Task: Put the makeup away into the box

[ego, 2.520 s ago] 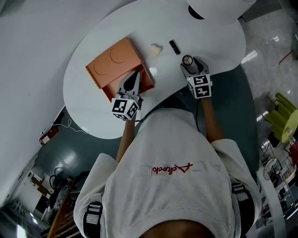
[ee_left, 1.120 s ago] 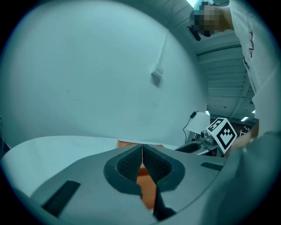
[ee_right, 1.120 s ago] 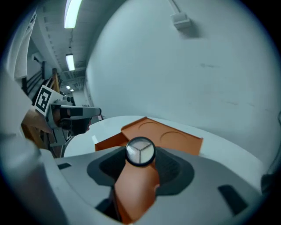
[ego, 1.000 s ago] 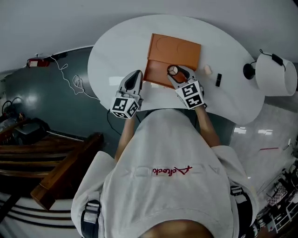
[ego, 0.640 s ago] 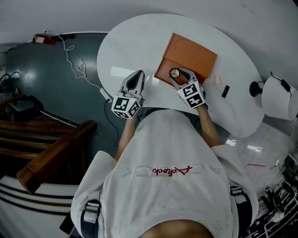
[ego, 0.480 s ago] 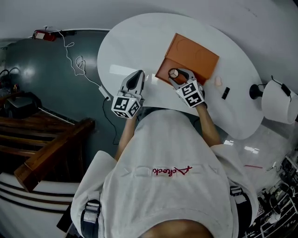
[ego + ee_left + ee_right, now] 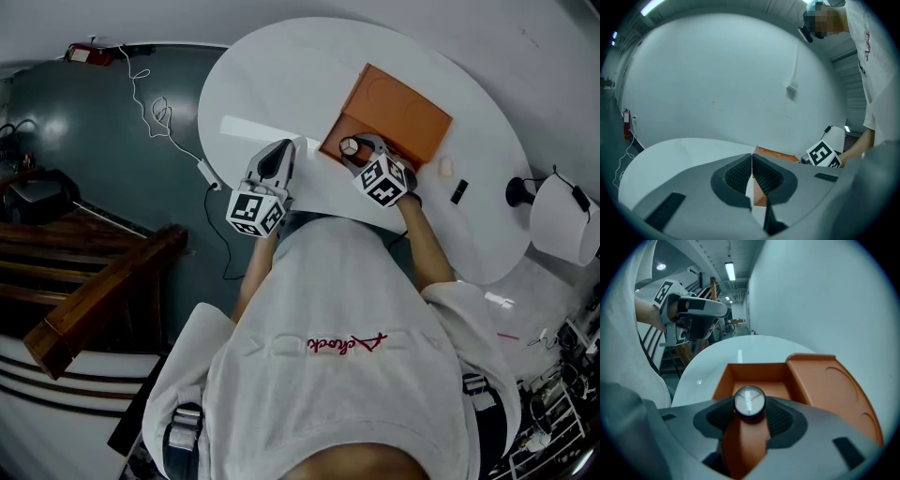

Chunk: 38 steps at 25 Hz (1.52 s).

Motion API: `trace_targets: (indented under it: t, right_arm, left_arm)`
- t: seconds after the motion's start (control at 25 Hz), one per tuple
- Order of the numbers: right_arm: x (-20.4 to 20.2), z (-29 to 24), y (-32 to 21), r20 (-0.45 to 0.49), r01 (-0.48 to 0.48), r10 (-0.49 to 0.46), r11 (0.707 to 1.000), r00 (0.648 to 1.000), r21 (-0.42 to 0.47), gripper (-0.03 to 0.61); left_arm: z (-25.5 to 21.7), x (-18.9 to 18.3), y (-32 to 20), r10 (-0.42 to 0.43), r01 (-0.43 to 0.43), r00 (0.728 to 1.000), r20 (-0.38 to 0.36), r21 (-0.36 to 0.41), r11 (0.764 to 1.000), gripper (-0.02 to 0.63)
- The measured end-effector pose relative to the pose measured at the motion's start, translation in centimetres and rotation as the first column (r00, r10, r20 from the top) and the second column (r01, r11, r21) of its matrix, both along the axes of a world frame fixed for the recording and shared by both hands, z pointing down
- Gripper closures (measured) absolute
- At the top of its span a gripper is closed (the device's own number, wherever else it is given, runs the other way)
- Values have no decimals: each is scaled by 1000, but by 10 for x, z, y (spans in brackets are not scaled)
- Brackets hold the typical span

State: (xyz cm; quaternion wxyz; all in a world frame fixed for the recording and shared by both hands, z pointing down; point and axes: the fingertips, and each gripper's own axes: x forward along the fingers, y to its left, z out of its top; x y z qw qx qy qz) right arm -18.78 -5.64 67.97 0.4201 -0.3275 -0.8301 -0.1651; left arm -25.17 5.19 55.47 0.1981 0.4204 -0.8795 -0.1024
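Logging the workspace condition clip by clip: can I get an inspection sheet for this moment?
Surface: glossy white round table.
Job's things: orange box, lid open; round black-rimmed compact held over its tray; small beige piece and small black stick lying on the table beside the box.
Clutter: white lamp-like shade on a black base at the table's edge.
Grippers: left gripper, jaws together with nothing between them, near the table's edge; right gripper, clamped on the compact.
Cables: white cable on the floor beside the table.
Surroundings: dark floor; wooden steps.
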Motion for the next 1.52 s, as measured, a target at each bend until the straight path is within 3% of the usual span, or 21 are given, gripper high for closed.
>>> trace_targets:
  t: [0.48,0.72,1.08,1.16,1.28,1.52]
  right_arm:
    - [-1,17,0,-18,32,-32,999,999,31,353]
    - [-3,14,0,-33,-2,1,1000,999,-12,341]
    - [-4,-9,0,52,-41,42,999,998,-25,342]
    - [-5,-15,-2,79,-58,59,998,995,-18,382]
    - [-8,-29,-7,153,-105,105,994,983,-9,523]
    - [-7,-50,-18,215,-212,223,974,951,-75,550]
  left_arm:
    - [1,-4,13,-22,22,1000,-6,0,1000,601]
    - [-2,-5,11,-10,10,1000,0,12,1000,601]
    - [-12,-5,9,8,-8,999,32,21,1000,601]
    - [-16,-5,7,16,-17,999,39,26,1000,601]
    - [-21,-3,3,38,-39,998,49,28,999,601]
    - [-30,0,-13,97,-99,992,75,30,995,601]
